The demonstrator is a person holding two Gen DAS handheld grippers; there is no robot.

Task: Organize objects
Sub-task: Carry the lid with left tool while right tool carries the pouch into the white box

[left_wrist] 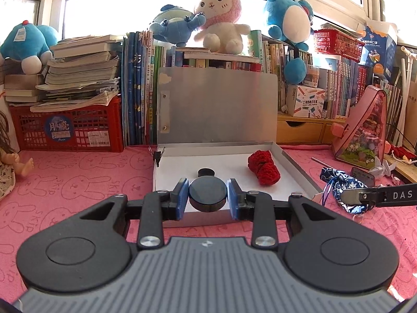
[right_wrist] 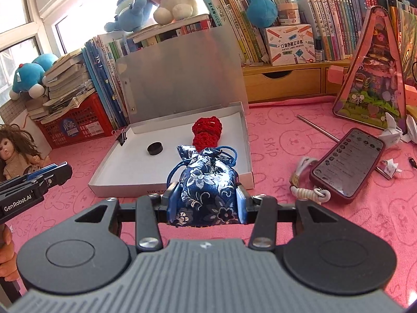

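My left gripper (left_wrist: 207, 195) is shut on a black round disc (left_wrist: 207, 192) and holds it over the near edge of the open white box (left_wrist: 179, 159). Inside the box lie a second small black disc (left_wrist: 206, 172) and a red crocheted piece (left_wrist: 263, 167). My right gripper (right_wrist: 206, 198) is shut on a blue floral drawstring pouch (right_wrist: 206, 182) just in front of the box (right_wrist: 125, 167). The small disc (right_wrist: 154, 148) and the red piece (right_wrist: 207, 133) also show in the right wrist view. The left gripper (right_wrist: 44, 176) shows at that view's left edge.
The box's grey lid (left_wrist: 216, 107) stands upright against books. A binder clip (left_wrist: 157, 155) sits on the box's left rim. A phone (right_wrist: 348, 165) with a cord, a metal rod (right_wrist: 316, 127), a pink triangular case (right_wrist: 375, 78), a red crate (left_wrist: 65, 130) and a doll (right_wrist: 15, 151) surround it on the pink cloth.
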